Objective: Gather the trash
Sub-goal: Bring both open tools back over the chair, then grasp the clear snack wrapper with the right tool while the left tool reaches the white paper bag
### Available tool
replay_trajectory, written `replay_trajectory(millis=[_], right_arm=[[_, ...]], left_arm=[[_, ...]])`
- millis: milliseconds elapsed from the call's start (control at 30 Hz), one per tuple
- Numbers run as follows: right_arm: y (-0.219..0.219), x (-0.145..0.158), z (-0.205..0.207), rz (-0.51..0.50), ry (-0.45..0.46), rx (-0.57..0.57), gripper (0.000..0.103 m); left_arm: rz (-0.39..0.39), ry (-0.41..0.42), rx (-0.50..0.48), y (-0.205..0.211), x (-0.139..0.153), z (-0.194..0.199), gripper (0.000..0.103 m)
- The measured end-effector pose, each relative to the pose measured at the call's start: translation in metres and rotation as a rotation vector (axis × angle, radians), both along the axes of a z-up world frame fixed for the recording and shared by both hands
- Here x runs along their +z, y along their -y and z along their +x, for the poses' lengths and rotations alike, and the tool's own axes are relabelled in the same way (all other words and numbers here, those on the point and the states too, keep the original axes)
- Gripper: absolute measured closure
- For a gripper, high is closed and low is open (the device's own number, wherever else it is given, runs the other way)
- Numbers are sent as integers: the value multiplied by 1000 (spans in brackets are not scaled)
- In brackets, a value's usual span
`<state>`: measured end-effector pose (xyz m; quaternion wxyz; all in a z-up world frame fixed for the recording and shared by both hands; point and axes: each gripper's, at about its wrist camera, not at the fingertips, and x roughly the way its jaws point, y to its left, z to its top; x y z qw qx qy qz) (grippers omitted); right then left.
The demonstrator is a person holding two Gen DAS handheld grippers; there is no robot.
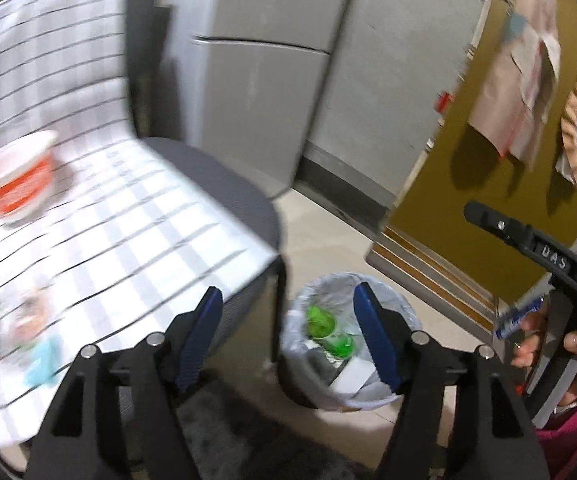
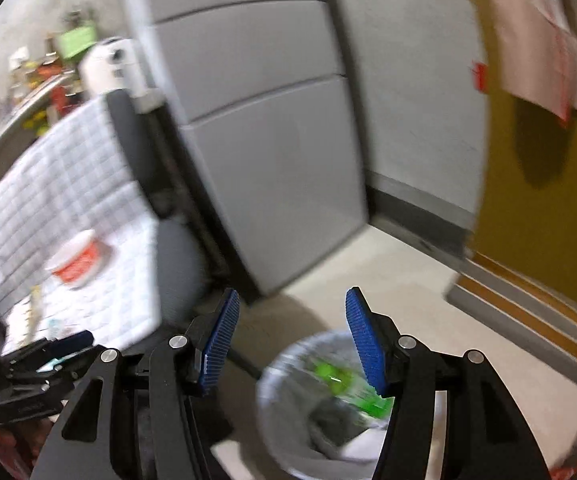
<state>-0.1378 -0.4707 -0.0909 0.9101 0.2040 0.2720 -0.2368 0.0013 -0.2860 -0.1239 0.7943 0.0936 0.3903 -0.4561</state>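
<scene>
A small bin (image 1: 348,344) lined with a pale bag stands on the floor beside the table; it holds green wrappers (image 1: 322,326) and white scraps. It also shows in the right wrist view (image 2: 308,408). My left gripper (image 1: 288,344) is open and empty, above the gap between table and bin. My right gripper (image 2: 292,344) is open and empty, above the bin's left rim. An orange and white cup (image 1: 18,184) stands on the checked tablecloth, also in the right wrist view (image 2: 78,262). Blurred wrappers (image 1: 28,320) lie on the cloth near the front.
A dark chair (image 1: 216,188) sits against the table (image 1: 136,240). A grey cabinet (image 1: 256,92) and a yellow door (image 1: 484,184) stand behind. The right hand-held gripper (image 1: 548,272) shows at the right of the left view. A cluttered counter (image 2: 40,80) is at the far left.
</scene>
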Motion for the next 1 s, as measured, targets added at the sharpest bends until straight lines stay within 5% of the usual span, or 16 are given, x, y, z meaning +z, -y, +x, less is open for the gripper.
replay_trajectory(millis=[233, 467, 633, 733, 833, 1000], right_arm=[[-96, 15, 90, -10, -41, 415, 45], [-194, -25, 179, 46, -157, 753, 42], [-214, -55, 207, 72, -227, 792, 57], [-210, -60, 216, 47, -213, 755, 55], [-202, -60, 237, 15, -203, 744, 41], [-197, -73, 276, 45, -240, 799, 42]], left_arm=[[35, 73, 279, -114, 13, 20, 36], [66, 84, 561, -212, 20, 51, 36], [77, 55, 633, -240, 10, 63, 36], [78, 36, 644, -247, 1, 70, 36], [75, 27, 644, -249, -3, 76, 36], [81, 26, 644, -249, -7, 76, 36]])
